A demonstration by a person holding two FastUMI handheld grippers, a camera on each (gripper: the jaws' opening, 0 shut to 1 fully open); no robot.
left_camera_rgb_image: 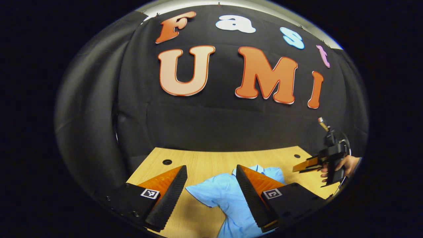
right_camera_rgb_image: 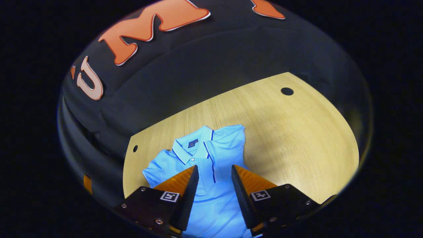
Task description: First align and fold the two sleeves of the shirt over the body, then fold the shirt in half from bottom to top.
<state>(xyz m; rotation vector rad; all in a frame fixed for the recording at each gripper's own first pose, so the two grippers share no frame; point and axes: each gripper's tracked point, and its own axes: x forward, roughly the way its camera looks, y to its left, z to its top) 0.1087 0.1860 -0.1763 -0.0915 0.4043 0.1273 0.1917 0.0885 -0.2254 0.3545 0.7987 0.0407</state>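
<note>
The shirt (right_camera_rgb_image: 211,172) lies low centre on the worktop (right_camera_rgb_image: 290,138), one sleeve (right_camera_rgb_image: 228,135) already over the body, while both wide-open, empty grippers, left gripper (left_camera_rgb_image: 211,190) and right gripper (right_camera_rgb_image: 213,190), hover above, probably for the other sleeve (right_camera_rgb_image: 157,170).

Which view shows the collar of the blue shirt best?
The right gripper view. There the collar of the shirt shows whole and flat on the table, beyond the open right gripper. The left gripper view shows the shirt's sleeve between the open left gripper fingers; the collar is hard to make out.
</note>
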